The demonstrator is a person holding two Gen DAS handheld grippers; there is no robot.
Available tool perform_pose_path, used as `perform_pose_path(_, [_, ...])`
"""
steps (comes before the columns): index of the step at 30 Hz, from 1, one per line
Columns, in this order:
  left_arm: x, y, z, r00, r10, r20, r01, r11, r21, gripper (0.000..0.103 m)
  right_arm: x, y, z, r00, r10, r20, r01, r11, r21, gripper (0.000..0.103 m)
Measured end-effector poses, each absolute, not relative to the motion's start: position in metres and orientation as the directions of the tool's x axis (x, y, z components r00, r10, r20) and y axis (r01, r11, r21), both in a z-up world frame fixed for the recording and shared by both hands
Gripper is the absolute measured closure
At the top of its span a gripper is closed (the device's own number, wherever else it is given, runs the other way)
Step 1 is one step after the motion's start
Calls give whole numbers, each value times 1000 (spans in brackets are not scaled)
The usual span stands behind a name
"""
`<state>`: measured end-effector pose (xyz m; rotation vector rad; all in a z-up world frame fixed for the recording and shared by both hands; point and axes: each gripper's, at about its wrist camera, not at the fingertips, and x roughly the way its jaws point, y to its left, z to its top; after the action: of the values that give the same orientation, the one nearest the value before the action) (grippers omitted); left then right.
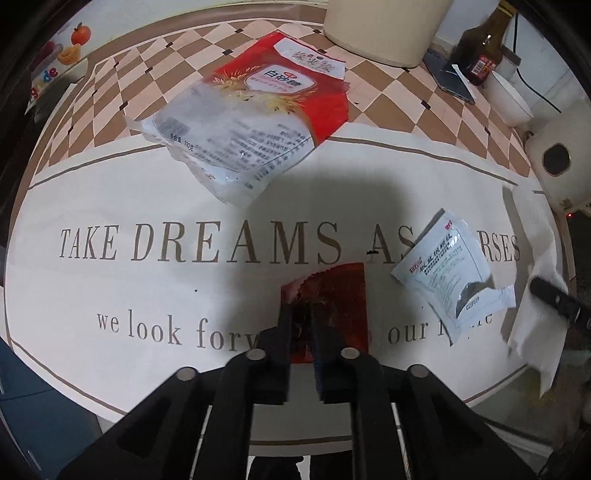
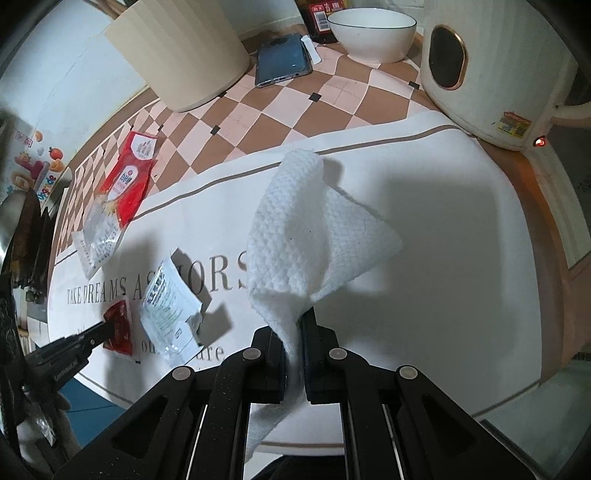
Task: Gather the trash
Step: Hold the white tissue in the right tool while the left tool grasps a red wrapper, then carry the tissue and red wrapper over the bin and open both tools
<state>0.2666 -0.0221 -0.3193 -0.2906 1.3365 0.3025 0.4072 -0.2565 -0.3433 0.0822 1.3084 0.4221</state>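
Observation:
My left gripper point(image 1: 301, 314) is shut on a small red sachet point(image 1: 340, 295) lying on the white tablecloth point(image 1: 147, 295); it also shows in the right wrist view point(image 2: 120, 326). My right gripper point(image 2: 295, 332) is shut on a white paper towel point(image 2: 314, 229) and holds it up above the cloth; the towel also shows in the left wrist view point(image 1: 539, 280). A white torn packet point(image 1: 447, 273) lies right of the sachet. A large red and clear sugar bag point(image 1: 258, 110) lies further back.
A cream bin point(image 2: 184, 55) stands at the back, with a phone point(image 2: 282, 59), a white bowl point(image 2: 371, 29) and a dark sauce bottle point(image 1: 484, 48) beside it. A cream appliance point(image 2: 498, 66) stands at the right. The round table edge is near me.

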Motion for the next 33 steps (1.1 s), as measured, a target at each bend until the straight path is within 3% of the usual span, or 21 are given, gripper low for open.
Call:
perform_pose_path(2, [271,-23,-324,169,50,-984,-383,924,-19,69,402,-256,-344,194,342,-920,-254,923,289,96])
perform_pose_path(5, [259,-22,-313,218,32,-975,-399,915,-59,67,395,-256,-345,200,334,-921,-251,926,281,96])
perform_pose_path(8, [258,-23,-319,224,6,-975,-391,917,-84,42,391,-259,-343,215,321,-922,-246,932,267,96])
perform_pose_path(10, [263,-32,-321,231,46,-972,-361,932,-42,37,389,-261,-345,214,315,-925,-243,934,262,96])
perform_pose_path(13, [270,-41,-321,239,118,-964,-349,937,28,41,388,-262,-350,212,301,-930,-244,938,248,96])
perform_pose_path(15, [271,-43,-317,267,144,-953,-339,940,47,78,386,-262,-351,211,295,-932,-247,939,241,96])
perform_pose_path(16, [271,-43,-314,271,150,-951,-333,941,54,86,385,-262,-352,212,291,-933,-249,939,237,96])
perform_pose_path(26, [218,-65,-261,405,235,-884,-299,947,115,92,357,-269,-324,294,279,-914,-255,945,206,97])
perform_pose_path(33, [129,-64,-242,433,217,-875,-293,952,91,92,271,-272,-290,332,293,-897,-280,938,203,97])
